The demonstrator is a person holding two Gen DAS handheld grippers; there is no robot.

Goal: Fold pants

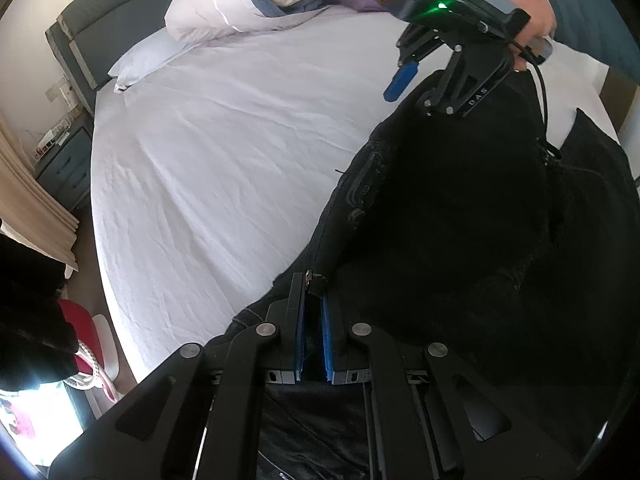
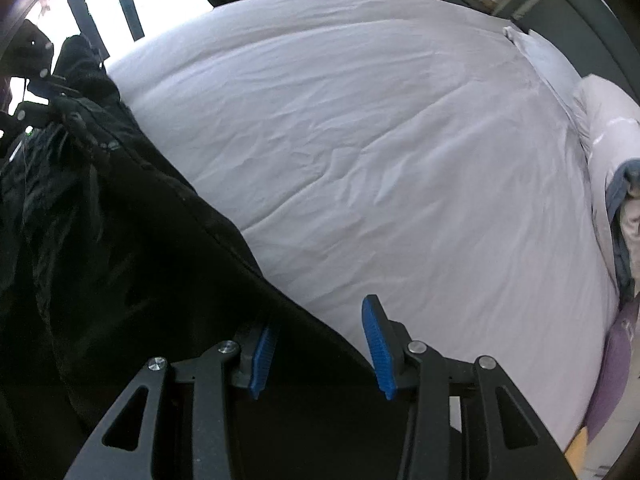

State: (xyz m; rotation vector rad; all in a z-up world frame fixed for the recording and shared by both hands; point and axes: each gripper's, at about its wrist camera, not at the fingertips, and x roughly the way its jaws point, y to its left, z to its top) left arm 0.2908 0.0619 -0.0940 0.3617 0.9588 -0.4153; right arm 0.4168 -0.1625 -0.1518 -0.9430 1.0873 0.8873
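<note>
Black pants (image 1: 460, 216) hang and drape over the near edge of the bed, with a stitched pocket showing. My left gripper (image 1: 313, 300) is shut on the pants' waistband corner with its metal button. In the left wrist view my right gripper (image 1: 416, 88) is at the far end of the pants, one blue pad showing. In the right wrist view the right gripper (image 2: 322, 354) is open, its blue pads (image 2: 376, 344) spread on either side of the pants' edge (image 2: 168, 264); the cloth lies between them, not clamped.
The bed (image 1: 224, 152) has a wrinkled white sheet (image 2: 380, 140). Pillows and a rolled duvet (image 1: 248, 0) lie at the headboard. A grey nightstand (image 1: 68, 164) and beige curtain stand at the left. A purple item (image 2: 612, 368) lies near the pillows.
</note>
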